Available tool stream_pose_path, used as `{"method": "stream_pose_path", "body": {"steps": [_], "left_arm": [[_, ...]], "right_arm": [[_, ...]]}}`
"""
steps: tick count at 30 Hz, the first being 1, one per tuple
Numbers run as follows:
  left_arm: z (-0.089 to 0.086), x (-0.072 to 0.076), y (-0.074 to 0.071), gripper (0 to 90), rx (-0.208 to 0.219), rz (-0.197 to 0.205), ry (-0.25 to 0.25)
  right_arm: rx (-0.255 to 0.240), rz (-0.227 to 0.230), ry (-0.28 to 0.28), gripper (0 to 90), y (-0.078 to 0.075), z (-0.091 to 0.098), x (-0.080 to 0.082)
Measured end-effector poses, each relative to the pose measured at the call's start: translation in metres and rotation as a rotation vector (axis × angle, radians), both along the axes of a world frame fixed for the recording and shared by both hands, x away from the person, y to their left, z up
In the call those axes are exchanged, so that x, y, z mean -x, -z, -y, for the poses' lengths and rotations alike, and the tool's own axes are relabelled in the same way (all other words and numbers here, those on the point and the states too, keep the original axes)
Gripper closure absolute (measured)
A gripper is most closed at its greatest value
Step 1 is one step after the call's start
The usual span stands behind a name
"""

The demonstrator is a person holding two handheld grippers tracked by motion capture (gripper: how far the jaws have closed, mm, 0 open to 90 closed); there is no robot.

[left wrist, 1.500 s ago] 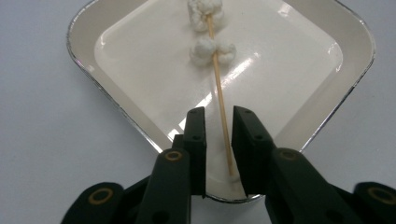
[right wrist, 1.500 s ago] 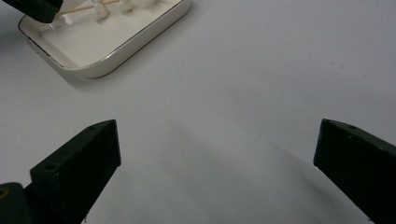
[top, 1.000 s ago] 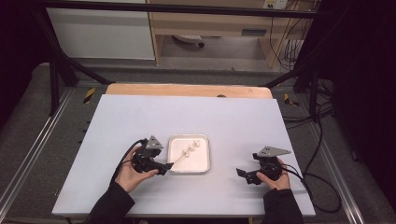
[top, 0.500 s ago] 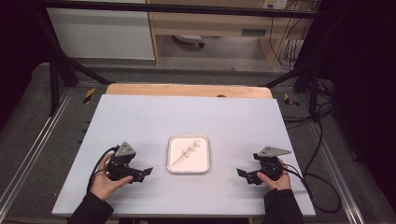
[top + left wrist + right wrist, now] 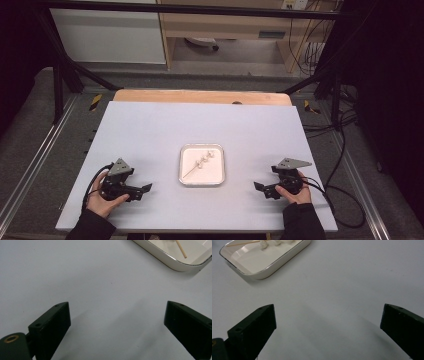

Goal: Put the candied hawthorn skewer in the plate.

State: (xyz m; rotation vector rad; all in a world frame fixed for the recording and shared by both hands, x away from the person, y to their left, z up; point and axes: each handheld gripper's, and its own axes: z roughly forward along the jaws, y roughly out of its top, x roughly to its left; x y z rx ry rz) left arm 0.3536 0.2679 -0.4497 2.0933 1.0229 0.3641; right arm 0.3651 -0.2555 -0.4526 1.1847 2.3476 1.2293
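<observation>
Skewer (image 5: 199, 165) with three pale lumps threaded on it lies slantwise in the white tray (image 5: 184, 179) at the middle of the table (image 5: 150, 130) in the high view, with the left gripper (image 5: 142, 190) well apart on one side, the right gripper (image 5: 260, 188) well apart on the other, and both resting low on the tabletop. From the left gripper view, the jaws have just been opening and stand wide with nothing but bare table between them; the tray's corner and the bare stick end (image 5: 181, 250) sit ahead and to the right, so any return should swing that way and come in low along the stick. From the right gripper view, the jaws gape equally wide and empty, and the tray (image 5: 274, 263) lies ahead to the left with the skewer (image 5: 249, 243) along its far side; steadying the rim first would keep it from sliding.
</observation>
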Motion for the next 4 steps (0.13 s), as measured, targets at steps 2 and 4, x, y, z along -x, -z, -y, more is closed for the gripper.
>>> {"method": "stream_pose_path", "body": {"steps": [2,4], "left_arm": [[0.0003,-0.0002,0.0008,6.8,-0.005,-0.001,0.000],[0.0000,-0.0007,0.0011,6.8,-0.008,0.000,-0.003]], "right_arm": [[0.005,-0.005,-0.002,0.7,0.0004,-0.0001,0.0003],[0.004,-0.007,-0.005,0.7,0.0005,-0.0002,0.0002]]}}
